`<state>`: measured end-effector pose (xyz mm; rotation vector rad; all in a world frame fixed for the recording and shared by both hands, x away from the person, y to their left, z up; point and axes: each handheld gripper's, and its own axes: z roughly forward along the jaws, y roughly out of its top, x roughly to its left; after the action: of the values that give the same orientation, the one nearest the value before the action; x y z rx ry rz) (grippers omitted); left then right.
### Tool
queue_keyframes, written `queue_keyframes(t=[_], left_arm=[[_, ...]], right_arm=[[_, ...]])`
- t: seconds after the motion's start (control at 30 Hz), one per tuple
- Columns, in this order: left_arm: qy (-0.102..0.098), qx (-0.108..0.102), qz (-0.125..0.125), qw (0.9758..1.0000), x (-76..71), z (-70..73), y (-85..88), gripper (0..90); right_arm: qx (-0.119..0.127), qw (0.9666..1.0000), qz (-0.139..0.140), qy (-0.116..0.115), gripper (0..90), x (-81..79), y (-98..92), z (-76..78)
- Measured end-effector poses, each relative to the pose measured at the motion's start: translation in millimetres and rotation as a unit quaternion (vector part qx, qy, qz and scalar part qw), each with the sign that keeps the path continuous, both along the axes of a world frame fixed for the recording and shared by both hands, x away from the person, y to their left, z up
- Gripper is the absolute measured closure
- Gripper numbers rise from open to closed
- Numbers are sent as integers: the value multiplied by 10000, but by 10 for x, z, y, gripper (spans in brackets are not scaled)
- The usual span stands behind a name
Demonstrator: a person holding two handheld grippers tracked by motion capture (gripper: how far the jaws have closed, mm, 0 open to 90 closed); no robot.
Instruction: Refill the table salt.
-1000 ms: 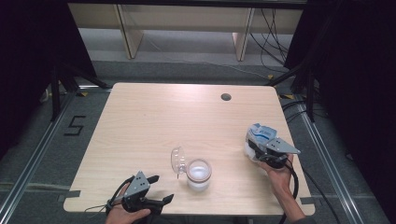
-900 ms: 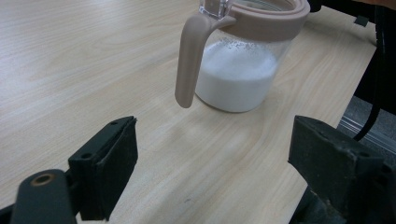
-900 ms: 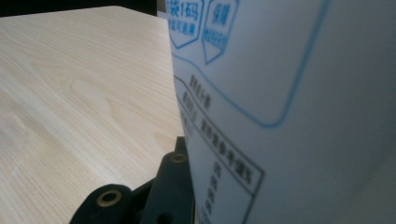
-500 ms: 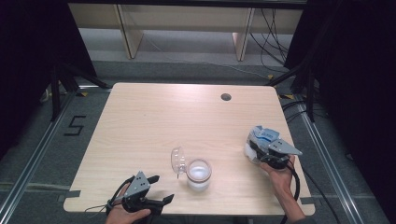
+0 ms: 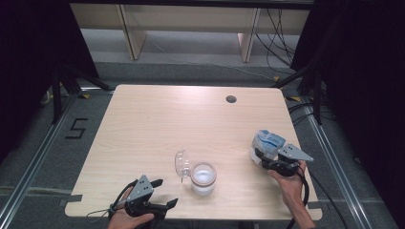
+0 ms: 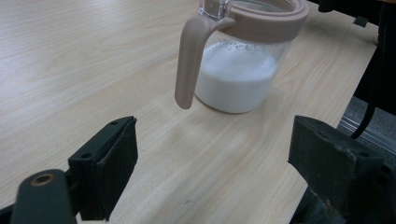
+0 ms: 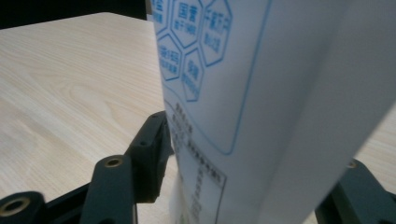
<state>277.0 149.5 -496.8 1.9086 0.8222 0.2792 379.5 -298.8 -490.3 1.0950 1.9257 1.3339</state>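
Observation:
A clear jar (image 5: 203, 177) with a pinkish rim holds white powder near the table's front edge, its lid (image 5: 182, 164) flipped open to the left. In the left gripper view the jar (image 6: 238, 70) stands just ahead of my left gripper (image 6: 215, 128), whose jaws are open and wide apart with nothing between them. The left gripper (image 5: 166, 192) lies at the front left. A white bag with blue print (image 5: 267, 143) stands at the right edge. My right gripper (image 5: 260, 160) has just been opening its jaws, and the bag (image 7: 261, 93) still stands between them.
The light wooden table (image 5: 167, 119) has a dark round cable hole (image 5: 231, 99) at the back right. A cable trails from the right gripper over the front edge. Shelving legs stand behind the table, and a "5" marking (image 5: 76, 128) is on the floor at left.
The right hand has shifted slightly at the bag, which stays upright in the same spot. The left gripper and the jar have not moved.

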Motion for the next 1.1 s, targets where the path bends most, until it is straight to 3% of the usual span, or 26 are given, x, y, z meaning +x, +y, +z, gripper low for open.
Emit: queue_keyframes(t=[0.07,0.13,0.27,0.3,0.43,0.47,0.53,0.57,0.6,0.63,0.67,0.7,0.83,0.87,0.93,0.97,1.03,1.1], left_arm=[[-6,-1,0,10000,1,1,0,152],[-8,9,29,10000,-2,3,0,152],[2,-6,12,10000,3,1,2,152],[4,-5,10,10000,3,1,1,152],[-26,-30,13,10000,5,1,-7,152],[-44,-8,-7,10000,9,4,-3,152],[-74,-12,-28,10000,17,2,2,152],[-54,-18,-16,10000,16,4,1,152],[-38,-63,22,10000,15,1,-3,152],[-23,-77,51,10000,12,4,-6,152],[-24,-62,46,10000,12,9,-6,152],[-14,-92,20,10000,15,8,-6,152],[-31,-40,75,10000,35,26,22,152],[24,-135,143,9998,40,28,20,153],[61,-228,186,9995,60,33,26,153],[59,-228,189,9995,72,39,31,152],[3,-226,183,9996,101,56,38,153],[60,-276,278,9992,114,69,38,154]], right_arm=[[-80,9999,43,-104,371,2,-19,8],[-29,10000,-44,39,351,-52,-23,34],[-31,10000,-39,13,327,-122,-60,51],[17,9997,-61,236,320,-166,-66,60],[24,9991,-234,343,318,-278,-63,70],[-26,9995,-192,231,316,-278,-85,70],[43,9987,-273,435,310,-356,-76,93],[-74,9991,-225,344,308,-357,-94,91],[-23,9984,-236,504,308,-403,-83,107],[-8,9986,-221,472,307,-421,-81,104],[-202,9992,-147,325,300,-416,-110,100],[-74,9985,-203,511,295,-455,-98,98],[-187,9983,-102,536,288,-536,-125,101],[-135,9976,-195,645,287,-584,-107,105],[-249,9980,-68,574,281,-606,-126,105],[-246,9972,-103,704,281,-647,-115,107],[-285,9977,-10,612,277,-648,-126,89],[-340,9972,26,660,270,-672,-117,88]])
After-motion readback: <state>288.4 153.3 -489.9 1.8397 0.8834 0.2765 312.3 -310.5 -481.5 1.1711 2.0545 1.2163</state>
